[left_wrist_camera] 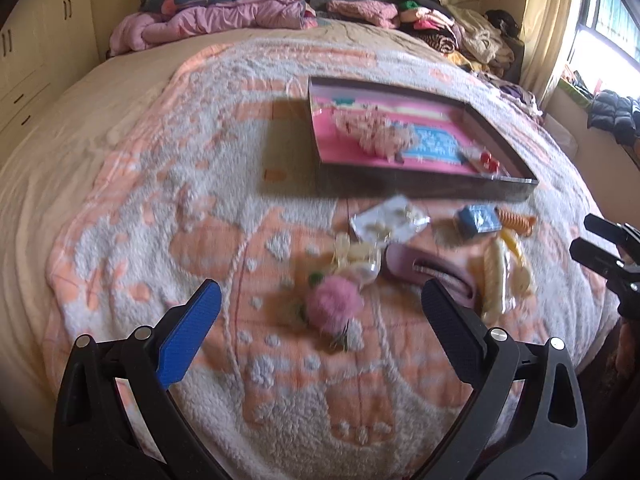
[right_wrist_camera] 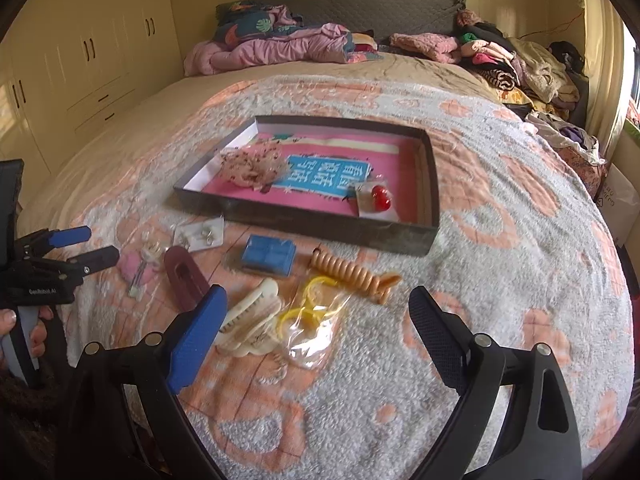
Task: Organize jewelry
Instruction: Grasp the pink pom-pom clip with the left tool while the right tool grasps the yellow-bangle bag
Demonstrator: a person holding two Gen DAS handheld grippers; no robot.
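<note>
Fluffy pink pom-pom hair clip [left_wrist_camera: 334, 306] lies on the peach-and-white blanket [left_wrist_camera: 120, 208] between the left gripper's [left_wrist_camera: 320, 316] spread, empty fingers; the right gripper [right_wrist_camera: 318, 328] also gapes empty.

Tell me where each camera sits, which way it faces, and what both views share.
Left wrist: on the left tongs, open, looking down the bed at a pink pompom; right tongs at the right edge.
Right wrist: on the right tongs, open, over a cream clip; left tongs and a hand at left.
Shared: tray, blue box, orange coil.
</note>
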